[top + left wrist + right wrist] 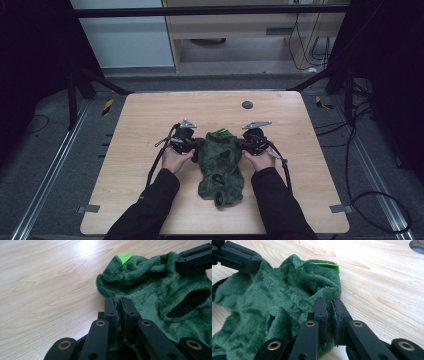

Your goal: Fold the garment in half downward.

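Green fleece garment [220, 165] pinched by left gripper [119, 312], right gripper [329, 312].

A: Is any text, brand or number legible?
B: None. The bright green tag [125, 257] on the green plush garment [160, 297] appears blank; no writing can be made out.
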{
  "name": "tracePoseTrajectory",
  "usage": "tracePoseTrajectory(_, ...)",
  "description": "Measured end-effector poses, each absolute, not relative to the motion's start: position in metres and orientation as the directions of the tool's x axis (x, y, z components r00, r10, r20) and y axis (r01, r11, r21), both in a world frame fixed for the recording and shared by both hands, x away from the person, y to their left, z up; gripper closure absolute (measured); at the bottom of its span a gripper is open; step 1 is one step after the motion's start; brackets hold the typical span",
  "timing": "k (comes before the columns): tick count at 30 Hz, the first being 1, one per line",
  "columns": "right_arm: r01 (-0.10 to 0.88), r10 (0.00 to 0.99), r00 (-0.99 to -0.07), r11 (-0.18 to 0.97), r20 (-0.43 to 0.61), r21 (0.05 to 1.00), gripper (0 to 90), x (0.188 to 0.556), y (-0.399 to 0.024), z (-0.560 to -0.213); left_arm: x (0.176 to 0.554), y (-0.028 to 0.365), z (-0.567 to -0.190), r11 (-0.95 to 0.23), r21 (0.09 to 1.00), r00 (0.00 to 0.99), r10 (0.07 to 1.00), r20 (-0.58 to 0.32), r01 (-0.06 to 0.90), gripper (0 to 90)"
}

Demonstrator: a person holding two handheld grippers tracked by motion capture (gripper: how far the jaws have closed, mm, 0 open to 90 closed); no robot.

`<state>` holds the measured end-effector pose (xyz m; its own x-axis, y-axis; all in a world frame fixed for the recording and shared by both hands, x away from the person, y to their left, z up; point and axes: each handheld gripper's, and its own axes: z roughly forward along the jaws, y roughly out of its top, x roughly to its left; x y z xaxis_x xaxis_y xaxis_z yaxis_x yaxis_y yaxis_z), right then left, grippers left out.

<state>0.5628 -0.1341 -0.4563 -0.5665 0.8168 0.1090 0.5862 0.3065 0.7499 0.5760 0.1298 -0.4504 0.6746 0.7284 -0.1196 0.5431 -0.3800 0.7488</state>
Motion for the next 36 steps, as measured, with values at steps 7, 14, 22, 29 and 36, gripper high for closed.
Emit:
tracePoseTrajectory(7,0.555,0.806,-0.585,0.312,0.094,0.771,83.6,0.556,-0.132,-0.444,0.566,0.131,-0.436,-0.389,0.761,0.689,0.717,-0.104,0.520,84.4)
tracePoseTrajectory(14,0.520,0.794,-0.604,0.320,0.076,0.792,83.7,0.549,-0.132,-0.437,0.554,0.132,-0.424,-0.395,0.781,0.706,0.704,-0.081,0.484,84.4)
tracePoseTrajectory(22,0.484,0.782,-0.622,0.343,0.041,0.805,83.8,0.539,-0.132,-0.428,0.536,0.133,-0.414,-0.411,0.797,0.730,0.681,-0.054,0.443,84.3)
tracePoseTrajectory(29,0.457,0.768,-0.639,0.350,0.028,0.818,83.8,0.529,-0.132,-0.420,0.525,0.135,-0.410,-0.407,0.806,0.740,0.670,-0.057,0.431,84.4)
tracePoseTrajectory(36,0.446,0.759,-0.651,0.366,0.016,0.817,83.9,0.520,-0.133,-0.417,0.516,0.137,-0.412,-0.426,0.799,0.750,0.660,-0.046,0.424,84.3)
